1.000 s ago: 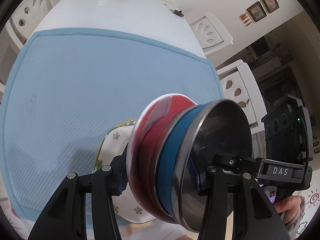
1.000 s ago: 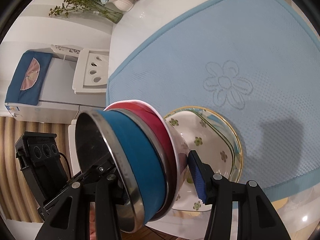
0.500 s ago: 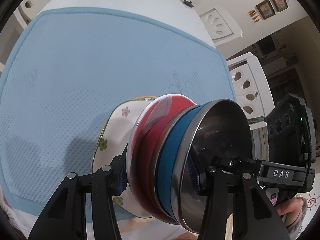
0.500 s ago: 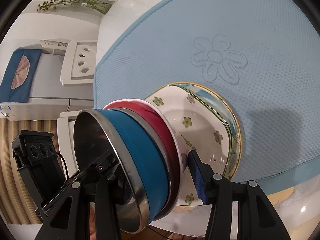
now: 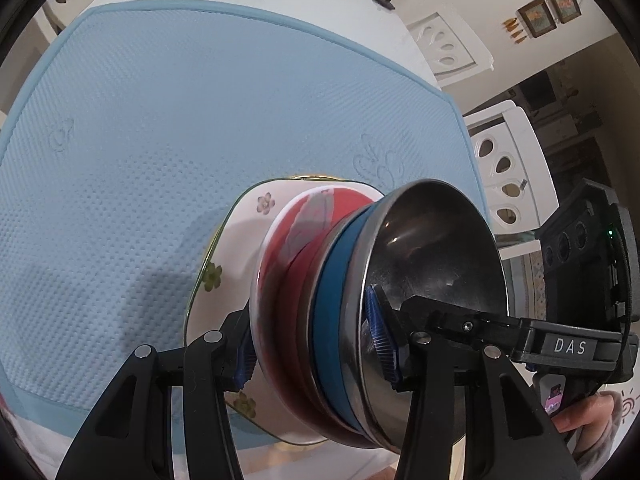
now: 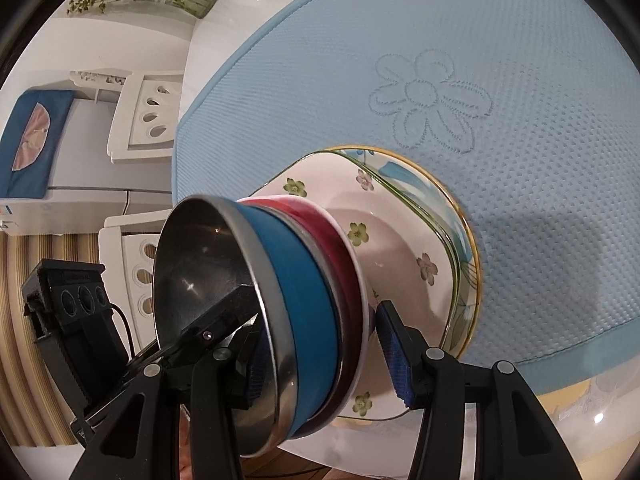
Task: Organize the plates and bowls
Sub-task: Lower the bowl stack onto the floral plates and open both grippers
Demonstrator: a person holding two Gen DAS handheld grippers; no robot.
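Left wrist view: both tongs (image 5: 316, 356) (image 6: 324, 356) clench nested bowls (image 5: 336, 320) over floral plate (image 6: 400, 240) near mat edge (image 6: 560, 364).

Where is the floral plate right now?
In both wrist views the floral plate lies on the blue mat near its front edge, directly under the stacked bowls.

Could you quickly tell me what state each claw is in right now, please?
Left claw: closed on the stack of nested bowls, one finger inside, one outside.
Right claw: closed on the same stack from the opposite rim.
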